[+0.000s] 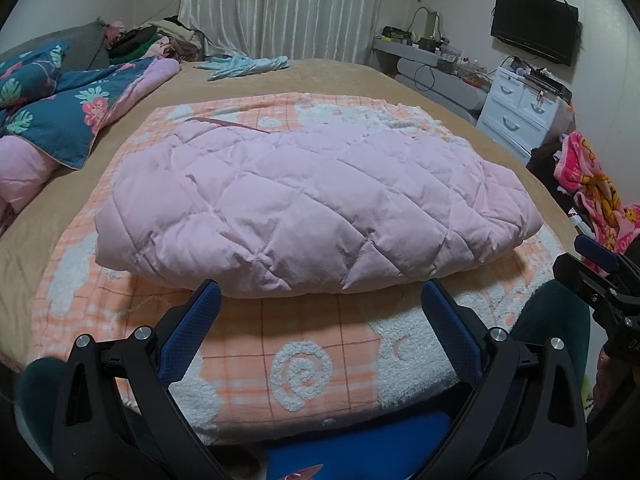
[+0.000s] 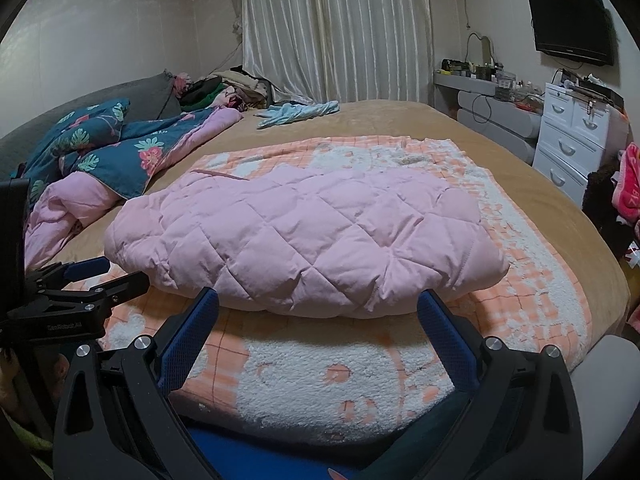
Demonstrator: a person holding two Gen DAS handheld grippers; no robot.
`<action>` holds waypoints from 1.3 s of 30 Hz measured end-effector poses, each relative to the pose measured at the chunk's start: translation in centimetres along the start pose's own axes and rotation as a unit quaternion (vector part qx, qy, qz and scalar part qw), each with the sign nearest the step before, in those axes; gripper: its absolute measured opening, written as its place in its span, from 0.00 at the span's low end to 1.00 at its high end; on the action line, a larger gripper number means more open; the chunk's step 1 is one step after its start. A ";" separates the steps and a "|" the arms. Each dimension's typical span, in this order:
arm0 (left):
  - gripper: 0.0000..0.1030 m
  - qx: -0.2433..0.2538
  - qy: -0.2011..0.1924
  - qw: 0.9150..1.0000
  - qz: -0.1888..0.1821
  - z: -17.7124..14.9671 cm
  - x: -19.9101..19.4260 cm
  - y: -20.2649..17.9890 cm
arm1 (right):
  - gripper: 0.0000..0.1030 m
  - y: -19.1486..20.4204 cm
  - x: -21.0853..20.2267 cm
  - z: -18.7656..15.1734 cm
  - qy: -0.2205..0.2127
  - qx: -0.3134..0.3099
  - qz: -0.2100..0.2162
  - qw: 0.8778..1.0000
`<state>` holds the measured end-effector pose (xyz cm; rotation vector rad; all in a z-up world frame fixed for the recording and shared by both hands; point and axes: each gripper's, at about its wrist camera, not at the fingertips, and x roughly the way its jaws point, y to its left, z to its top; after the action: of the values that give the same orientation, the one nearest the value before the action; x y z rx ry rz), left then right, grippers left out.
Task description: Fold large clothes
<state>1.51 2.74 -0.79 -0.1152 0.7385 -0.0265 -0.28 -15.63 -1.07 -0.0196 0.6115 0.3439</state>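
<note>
Left wrist view: my left gripper (image 1: 320,304), jaws spread and empty, hangs just short of the near edge of the pink quilted coat (image 1: 312,204), which lies folded into a thick bundle on the peach blanket (image 1: 304,376). I judge the fold nearly finished; pressing the puffy bundle flat would tidy it.

Right wrist view: my right gripper (image 2: 318,312), jaws likewise spread, faces the same edge. Bare blanket rings the coat; the floral duvet (image 2: 104,152) crowds the left, and the tan bed (image 2: 540,184) drops away at right.
</note>
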 end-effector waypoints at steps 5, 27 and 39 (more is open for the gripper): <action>0.91 0.000 -0.001 1.000 0.000 0.0 0.0 0.0 | 0.96 -0.1 -0.1 0.0 -0.002 0.004 -0.001 1.000; 0.91 -0.001 -0.005 1.000 -0.003 0.1 -0.5 0.2 | 0.96 -0.3 -0.5 0.1 -0.003 0.005 -0.001 1.000; 0.91 0.001 -0.010 1.000 -0.004 0.3 -0.9 0.0 | 0.96 -0.4 -0.6 0.1 -0.004 0.005 -0.001 1.000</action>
<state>1.00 2.79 0.02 -0.1168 0.7189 -0.0327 -0.54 -16.20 -0.68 -0.0103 0.6058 0.3384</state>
